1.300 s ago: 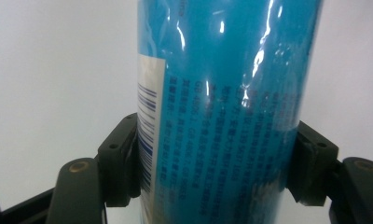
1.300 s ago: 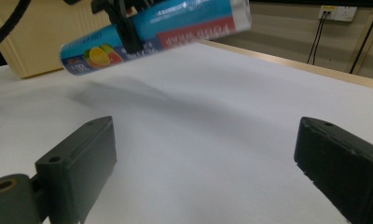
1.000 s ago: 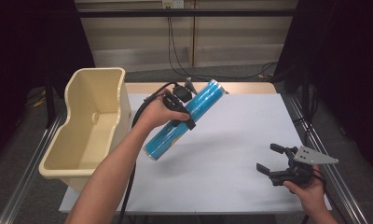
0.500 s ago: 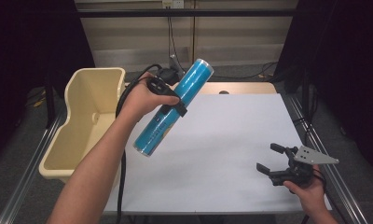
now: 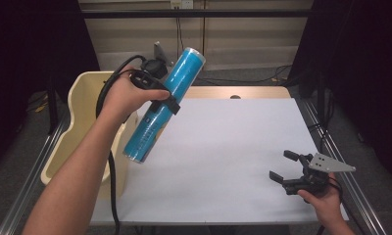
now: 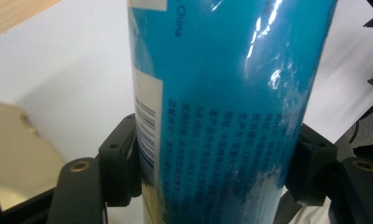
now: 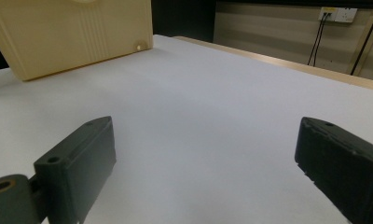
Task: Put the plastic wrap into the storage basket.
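The left tool (image 5: 170, 100) is pinching a tall blue can (image 5: 163, 105) around its middle, holding it tilted in the air over the left edge of the counter (image 5: 243, 147), just beside the cream bin (image 5: 86, 117) on the left. In the left gripper view the two jaws press on opposite sides of the can's glossy printed wall (image 6: 222, 107). The can looks stiff and fairly light, but its wrapper is shiny and smooth — likely slippery, so it could rotate or slide between the pads if swung fast. A grip near the middle, as now, seems the sound choice, since it keeps the long body balanced. The right tool (image 5: 288, 169) rests low at the near right of the counter, its jaws spread apart and holding nothing — the white surface lies bare between them.
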